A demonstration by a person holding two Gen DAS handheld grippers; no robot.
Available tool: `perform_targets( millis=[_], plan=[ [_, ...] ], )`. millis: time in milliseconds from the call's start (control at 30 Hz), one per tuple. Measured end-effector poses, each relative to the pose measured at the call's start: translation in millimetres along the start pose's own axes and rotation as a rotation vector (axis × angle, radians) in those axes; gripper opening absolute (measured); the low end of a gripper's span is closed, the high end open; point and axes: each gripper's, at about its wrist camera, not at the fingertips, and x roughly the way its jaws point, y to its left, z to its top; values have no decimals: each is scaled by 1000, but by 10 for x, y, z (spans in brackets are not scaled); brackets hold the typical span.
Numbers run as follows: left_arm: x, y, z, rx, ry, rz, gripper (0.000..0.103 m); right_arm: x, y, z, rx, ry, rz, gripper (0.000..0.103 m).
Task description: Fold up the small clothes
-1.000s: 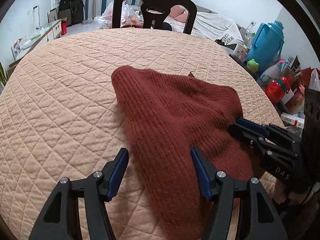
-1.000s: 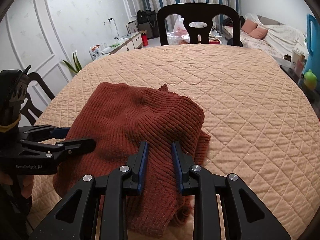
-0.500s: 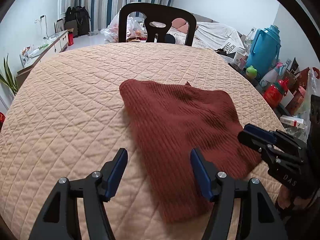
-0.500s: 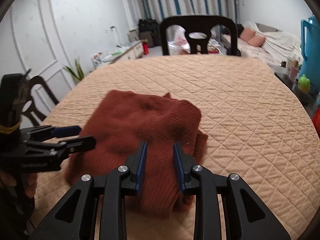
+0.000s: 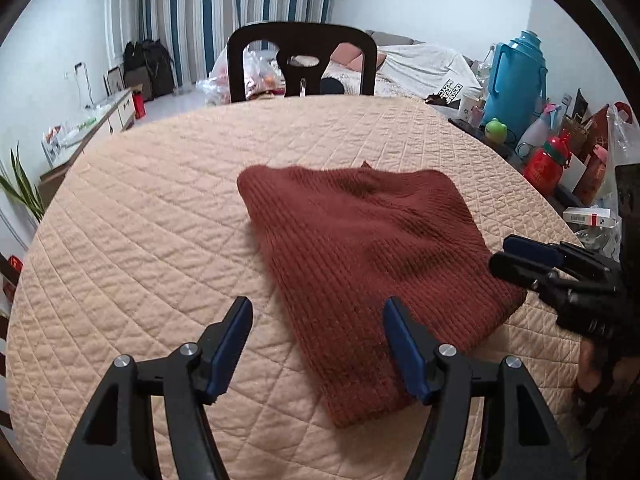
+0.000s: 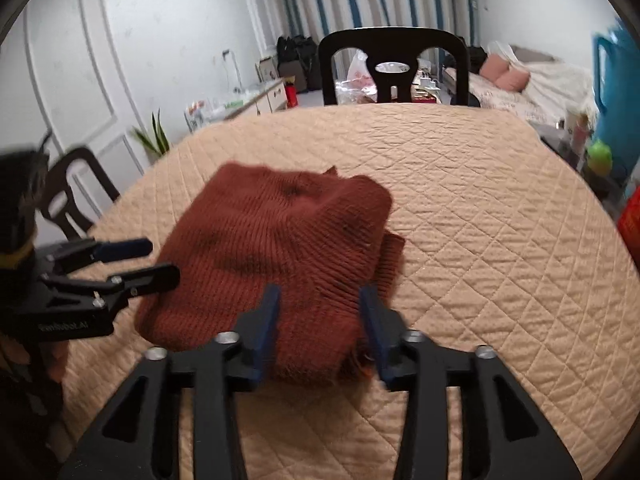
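A rust-red knitted sweater (image 5: 360, 248) lies folded in a thick rectangle on the round table with a quilted beige cover (image 5: 140, 240). My left gripper (image 5: 318, 314) hovers at the sweater's near left corner with its jaws opening; the corner shows between the fingers but no pad presses on it. In the right wrist view the sweater (image 6: 280, 232) fills the middle. My right gripper (image 6: 320, 294) stands over its near edge with its jaws opening and clear of the knit. Each gripper shows in the other's view: the right gripper (image 5: 520, 258) and the left gripper (image 6: 136, 260).
A black chair (image 5: 300, 40) stands at the table's far side, and another chair (image 6: 68, 196) at its left. Off the right edge are a blue thermos (image 5: 516, 80), a red bottle (image 5: 546, 160) and boxes. The table cover (image 6: 480, 240) is bare right of the sweater.
Both grippers have drawn back and risen from the sweater. The right jaws, narrow before, now stand much wider. The sweater has settled into a flat folded rectangle.
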Motion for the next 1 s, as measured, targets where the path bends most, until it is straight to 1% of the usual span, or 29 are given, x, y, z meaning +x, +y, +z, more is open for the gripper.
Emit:
perform_targets(
  millis=[33,67,100,133,167,200,300,367,533,633,733,900,1000],
  plan=[
    [3,19,12,-10,-3,-6,77,-7,-46,5,21,0,-1,51],
    [10,52,27,-25,-8,-24,82,-2,-97,14,39,3,-3,53],
    [35,73,41,-33,-6,-36,84,29,-162,31,58,12,-1,62],
    [73,92,59,-41,2,-35,84,61,-205,39,74,19,1,69],
    [118,112,74,-48,10,-24,84,102,-246,47,89,32,7,70],
    [169,130,91,-55,24,-25,84,151,-280,58,104,51,18,70],
    [264,136,146,-72,50,-59,84,312,-348,98,158,89,114,71],
    [323,118,183,-58,52,-52,84,402,-362,133,175,109,132,71],
    [456,103,186,-58,85,-63,85,554,-346,163,184,153,140,72],
    [508,97,185,-59,95,-72,86,583,-300,190,163,155,141,75],
    [534,94,179,-51,96,-74,87,617,-276,202,164,156,146,75],
    [589,126,175,-82,107,-99,90,644,-284,233,189,154,148,75],
    [584,129,172,-80,105,-102,90,655,-293,250,202,155,149,75]
  ],
)
